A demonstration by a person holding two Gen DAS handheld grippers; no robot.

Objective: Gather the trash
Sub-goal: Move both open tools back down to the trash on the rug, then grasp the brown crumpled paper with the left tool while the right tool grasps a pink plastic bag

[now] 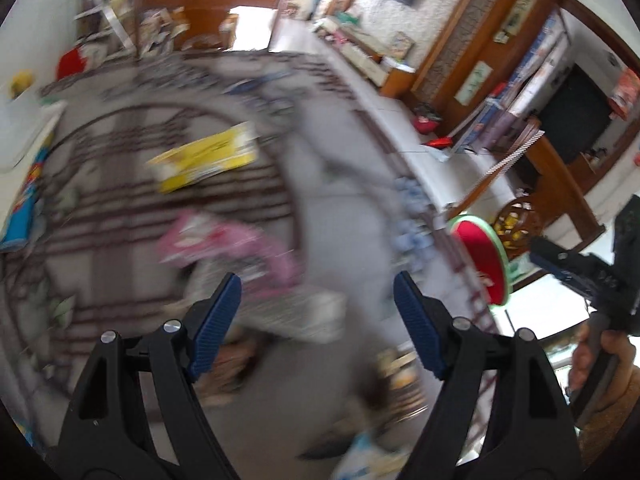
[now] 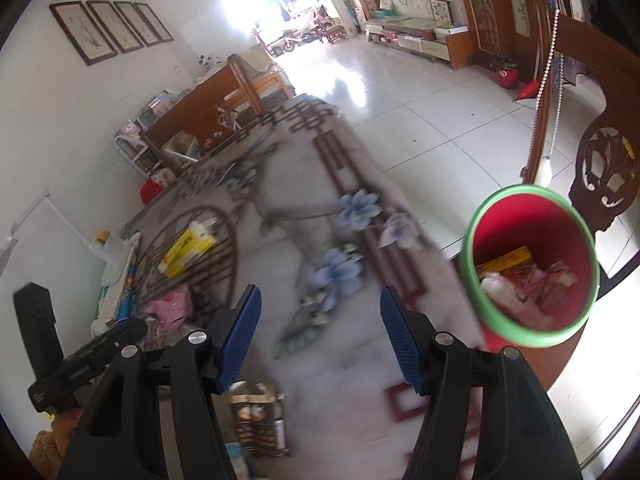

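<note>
A red bin with a green rim [image 2: 530, 264] stands at the table's right edge and holds several wrappers; it also shows in the left wrist view [image 1: 482, 258]. On the patterned table lie a yellow box [image 2: 188, 246] [image 1: 206, 158], a pink wrapper [image 2: 170, 308] [image 1: 224, 242] and a brown packet [image 2: 260, 416]. My left gripper [image 1: 318, 322] is open and empty above the table, near the pink wrapper. My right gripper [image 2: 320, 338] is open and empty, left of the bin. The left view is blurred.
A blue printed bag [image 1: 24, 208] lies at the table's left edge. A carved wooden chair [image 2: 608, 176] stands behind the bin. The tiled floor [image 2: 420, 100] lies to the right. A wooden cabinet [image 2: 208, 108] stands past the table's far end.
</note>
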